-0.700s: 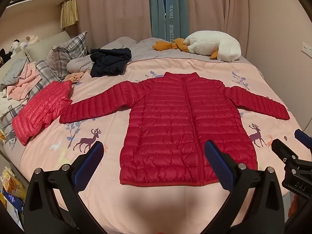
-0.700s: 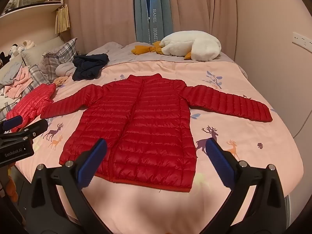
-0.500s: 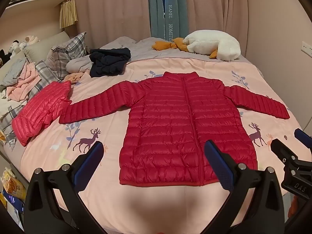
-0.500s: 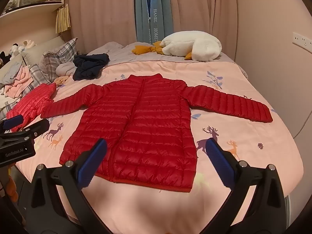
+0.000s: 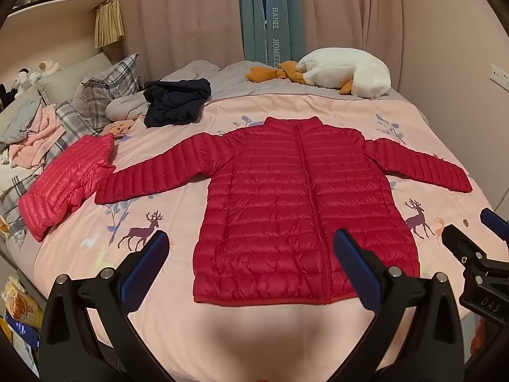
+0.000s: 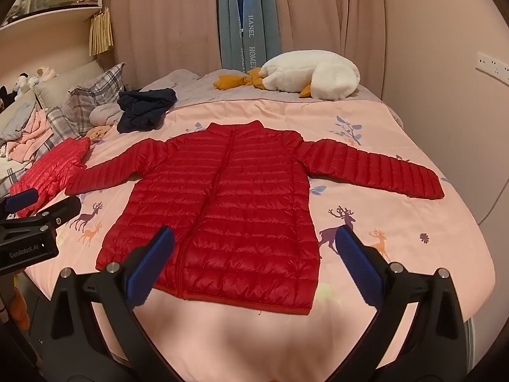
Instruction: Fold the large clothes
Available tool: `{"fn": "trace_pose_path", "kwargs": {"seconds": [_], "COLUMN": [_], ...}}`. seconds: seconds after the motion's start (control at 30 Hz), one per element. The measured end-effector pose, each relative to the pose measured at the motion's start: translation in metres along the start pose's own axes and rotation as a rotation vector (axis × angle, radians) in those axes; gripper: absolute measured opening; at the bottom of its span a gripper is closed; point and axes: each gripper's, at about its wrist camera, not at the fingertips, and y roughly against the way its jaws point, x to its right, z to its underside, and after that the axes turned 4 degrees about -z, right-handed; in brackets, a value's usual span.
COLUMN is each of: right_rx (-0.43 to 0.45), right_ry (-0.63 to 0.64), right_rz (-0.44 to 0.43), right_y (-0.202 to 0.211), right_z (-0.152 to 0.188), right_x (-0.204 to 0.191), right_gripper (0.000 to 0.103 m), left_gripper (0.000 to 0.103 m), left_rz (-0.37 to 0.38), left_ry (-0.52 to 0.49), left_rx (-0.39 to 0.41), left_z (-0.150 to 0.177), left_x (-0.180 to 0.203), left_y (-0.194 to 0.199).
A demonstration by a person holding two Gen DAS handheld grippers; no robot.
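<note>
Hovering wide open (holding nothing), both hand-held grippers (image 5: 251, 265) (image 6: 254, 254) face jacket (image 5: 286, 203).

Near edge of the bed (image 5: 254, 343) cut off by the lower frame, blurred there. Hem of the red jacket (image 5: 286, 222) partly hidden behind the left tool (image 5: 251, 254). Small toys (image 5: 28, 76) by the headboard too small to identify.
</note>
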Motion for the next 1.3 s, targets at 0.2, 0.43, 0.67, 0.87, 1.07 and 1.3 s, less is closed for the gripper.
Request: {"fn": "trace_pose_path", "kwargs": {"seconds": [0.2, 0.43, 0.67, 0.87, 1.07, 1.3], "right_rx": [-0.001, -0.003, 0.004, 0.011, 0.002, 0.082], "right_ry": [-0.001, -0.001, -0.008, -0.006, -0.016, -0.080], "right_rz": [0.003, 0.007, 0.006, 0.004, 0.006, -0.081], "right_y": [-0.002, -0.002, -0.004, -0.004, -0.006, -0.010], "right_z": [0.002, 0.004, 0.005, 0.005, 0.005, 0.005], "right_x": [0.001, 0.002, 0.005, 0.005, 0.004, 0.015], "right_gripper": [0.101, 0.101, 0.101, 0.101, 0.101, 0.101], "left_gripper": [0.102, 0.102, 0.102, 0.102, 0.102, 0.102], "left_rz": [0.006, 0.005, -0.010, -0.023, -0.028, 0.048], "left_ry": [-0.003, -0.017, -0.042, -0.057, -0.068, -0.019], "left_rx": [-0.005, 0.006, 0.017, 0.027, 0.008, 0.012], "left_z": [0.000, 0.004, 0.010, 0.010, 0.010, 0.004], "left_x": [0.004, 0.005, 0.008, 0.008, 0.008, -0.005], "left_y": [-0.002, -0.002, -0.004, -0.005, -0.006, -0.021]}}
